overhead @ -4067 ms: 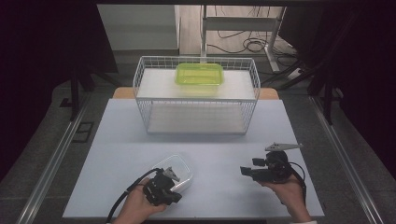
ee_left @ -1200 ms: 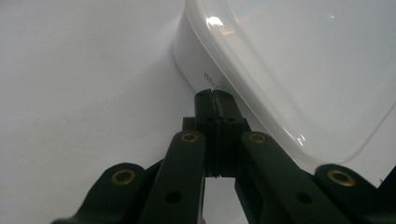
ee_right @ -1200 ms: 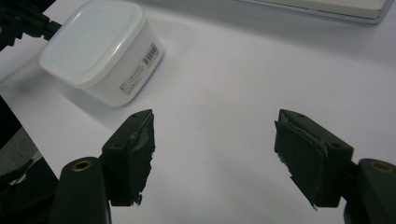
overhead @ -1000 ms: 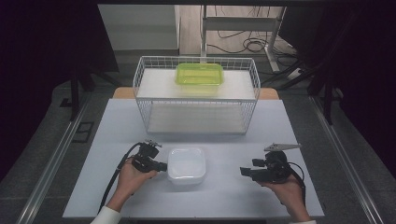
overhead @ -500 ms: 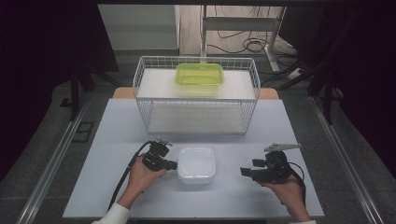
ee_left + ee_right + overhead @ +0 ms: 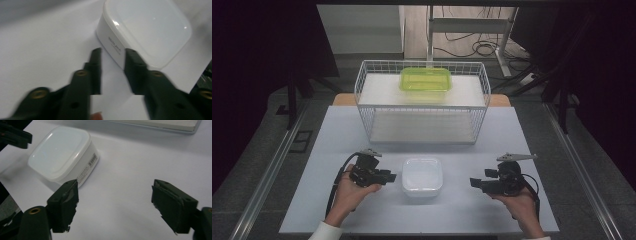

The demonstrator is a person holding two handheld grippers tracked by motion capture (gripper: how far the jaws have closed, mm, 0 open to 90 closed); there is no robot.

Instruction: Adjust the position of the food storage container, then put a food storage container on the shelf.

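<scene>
White lidded container point(image 6: 422, 175) is sitting on the counter point(image 6: 332, 140), in front of the wire basket point(image 6: 362, 87). Left hand-held gripper point(image 6: 388, 177) is hovering just beside the container's left side; its jaws have just been opening, standing partly apart, with nothing between them. Small print on the container wall is too blurred to read. Right hand-held gripper point(image 6: 474, 182) is resting well right of the container, jaws wide apart and empty. A green box point(image 6: 425, 79) is lying inside the basket.
</scene>
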